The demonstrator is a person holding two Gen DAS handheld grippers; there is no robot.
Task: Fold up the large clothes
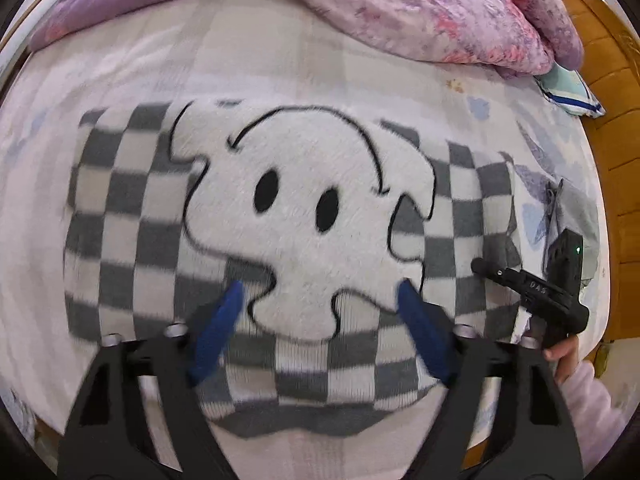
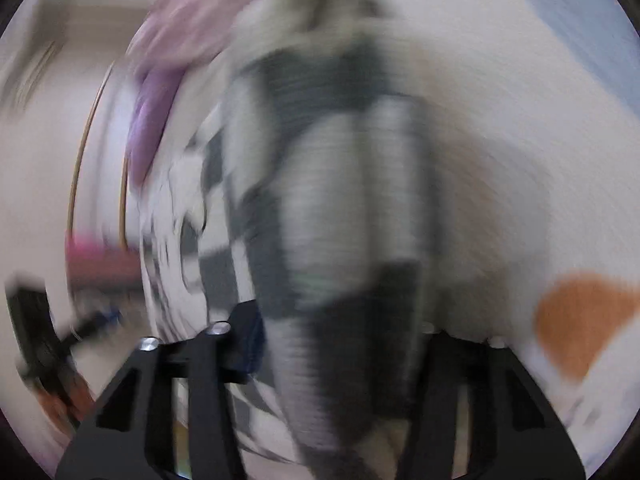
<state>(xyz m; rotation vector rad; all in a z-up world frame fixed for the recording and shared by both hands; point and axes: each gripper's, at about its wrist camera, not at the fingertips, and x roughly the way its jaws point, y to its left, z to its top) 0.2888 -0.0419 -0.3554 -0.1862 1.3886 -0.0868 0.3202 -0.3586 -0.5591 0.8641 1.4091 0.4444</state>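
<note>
The sweater (image 1: pixel 304 216) is spread on the bed (image 1: pixel 280 64). The left tongs (image 1: pixel 320 320) are held released above its near hem. The right tongs (image 2: pixel 340 344) appear clenched on its right edge, though blurred; a hasty pull could bunch the fold.

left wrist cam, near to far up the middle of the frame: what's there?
Left gripper → checkered sweater with its white cartoon patch → pale bedsheet → pink and purple quilt.
</note>
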